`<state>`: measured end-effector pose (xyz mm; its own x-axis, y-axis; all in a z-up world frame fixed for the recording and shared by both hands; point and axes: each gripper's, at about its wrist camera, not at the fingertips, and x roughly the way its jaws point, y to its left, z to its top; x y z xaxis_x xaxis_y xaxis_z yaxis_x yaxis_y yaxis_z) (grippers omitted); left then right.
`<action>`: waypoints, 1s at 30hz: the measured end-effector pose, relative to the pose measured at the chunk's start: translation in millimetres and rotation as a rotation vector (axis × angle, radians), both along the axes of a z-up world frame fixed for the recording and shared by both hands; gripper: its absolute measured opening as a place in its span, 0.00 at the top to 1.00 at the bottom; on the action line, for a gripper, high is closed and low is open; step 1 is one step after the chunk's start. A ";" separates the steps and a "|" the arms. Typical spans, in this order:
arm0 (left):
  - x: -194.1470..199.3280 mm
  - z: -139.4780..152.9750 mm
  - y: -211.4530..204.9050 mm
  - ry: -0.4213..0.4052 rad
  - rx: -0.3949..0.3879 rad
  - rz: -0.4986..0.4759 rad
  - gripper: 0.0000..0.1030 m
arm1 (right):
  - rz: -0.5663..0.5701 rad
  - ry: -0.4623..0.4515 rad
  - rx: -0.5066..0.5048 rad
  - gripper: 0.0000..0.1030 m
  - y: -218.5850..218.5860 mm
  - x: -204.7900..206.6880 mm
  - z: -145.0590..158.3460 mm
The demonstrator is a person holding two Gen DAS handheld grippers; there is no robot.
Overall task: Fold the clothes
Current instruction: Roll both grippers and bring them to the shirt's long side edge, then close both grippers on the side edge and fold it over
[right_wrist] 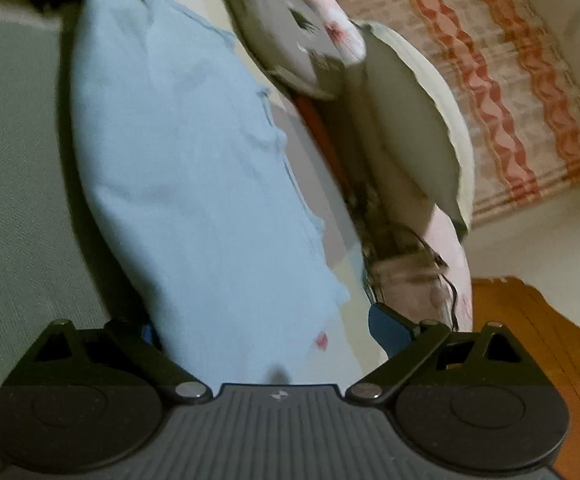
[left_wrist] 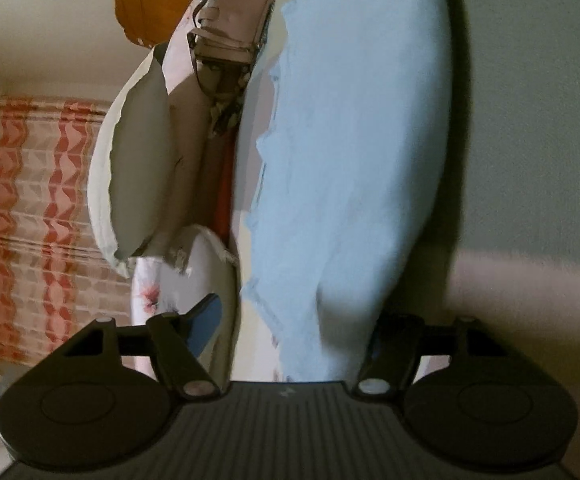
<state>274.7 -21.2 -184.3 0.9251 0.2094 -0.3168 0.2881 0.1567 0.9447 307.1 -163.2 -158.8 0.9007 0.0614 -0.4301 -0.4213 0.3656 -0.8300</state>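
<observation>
1. While the left gripper (left_wrist: 290, 328) stands wide open, a light blue cloth (left_wrist: 341, 168) lies between its fingers, next to a white pillow (left_wrist: 138, 168).
2. The right gripper (right_wrist: 266, 332) is wide open too, with the blue cloth (right_wrist: 194, 168) between its fingers and a brown bag (right_wrist: 409, 276) beside it.

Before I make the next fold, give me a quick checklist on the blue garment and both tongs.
1. Left tongs around the light blue garment: ok, cloth fills the gap.
2. Right tongs around the same garment: ok.
3. Tongs actually clamped on the cloth: cannot tell, the fingers stand wide.
4. Garment spread flat between the tongs: not ok, it hangs bunched.
5. Pillow and small bag apart from the garment: cannot tell, they look close.
</observation>
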 end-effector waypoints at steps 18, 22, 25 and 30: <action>-19.3 9.9 -5.3 0.107 -0.036 0.019 0.96 | 0.049 0.058 -0.090 0.89 10.5 -28.5 -6.3; -45.6 23.5 -5.7 0.144 -0.042 0.002 0.96 | 0.052 0.085 -0.061 0.90 9.8 -42.1 16.7; -72.7 33.6 -7.1 0.183 -0.038 -0.017 0.96 | 0.066 0.119 -0.065 0.89 6.4 -64.3 29.5; -121.4 44.9 -9.1 0.251 -0.015 -0.052 0.96 | 0.089 0.200 -0.049 0.89 -3.9 -114.1 46.5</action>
